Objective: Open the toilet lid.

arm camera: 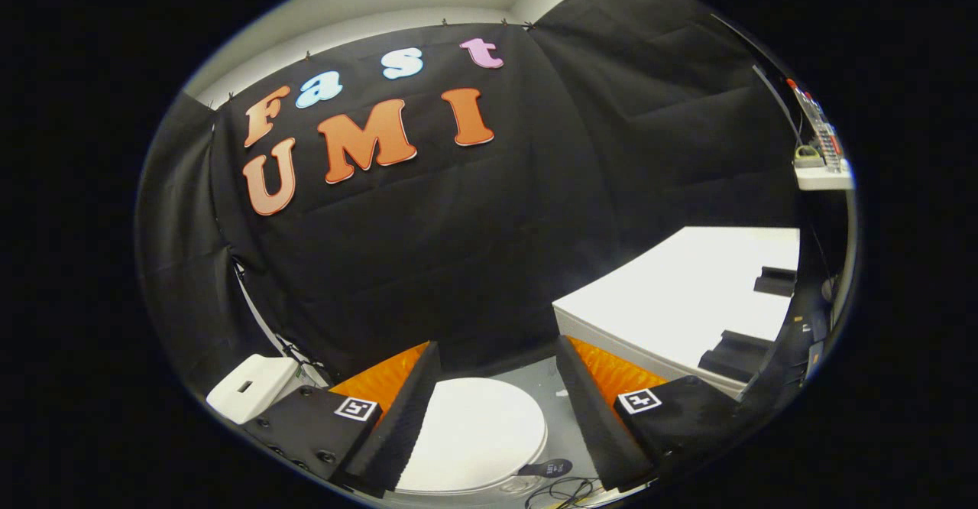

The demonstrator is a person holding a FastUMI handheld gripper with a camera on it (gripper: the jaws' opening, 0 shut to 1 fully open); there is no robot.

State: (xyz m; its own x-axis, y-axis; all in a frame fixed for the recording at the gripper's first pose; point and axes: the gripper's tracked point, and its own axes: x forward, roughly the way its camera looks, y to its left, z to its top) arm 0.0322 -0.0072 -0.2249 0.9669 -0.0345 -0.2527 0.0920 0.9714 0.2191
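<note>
Two fingers (397,410) of the jaws (497,410) reach forward from below, spread wide apart and pinching nothing. Each carries a small square marker near its base. Between the jaws, and lower than them, sits the toilet (489,478), its white lid (477,432) lying flat and closed on the bowl. Neither finger touches the lid; both hang apart from it, one to each side. Near the right finger, at the lid's near edge, lies a small dark round tag (552,467), and some thin cables (561,491) trail across the pale floor (552,390) close to it. Beside the left finger, outward of it, stands a white block (252,387) with a small slot in its top. Beyond the right finger stretches a white worktop (688,295) carrying two dark flat pieces (775,280). Farther off on that side, a small white shelf (824,176) holds some items too small to make out. Straight ahead of the jaws hangs the black cloth wall (458,249).
</note>
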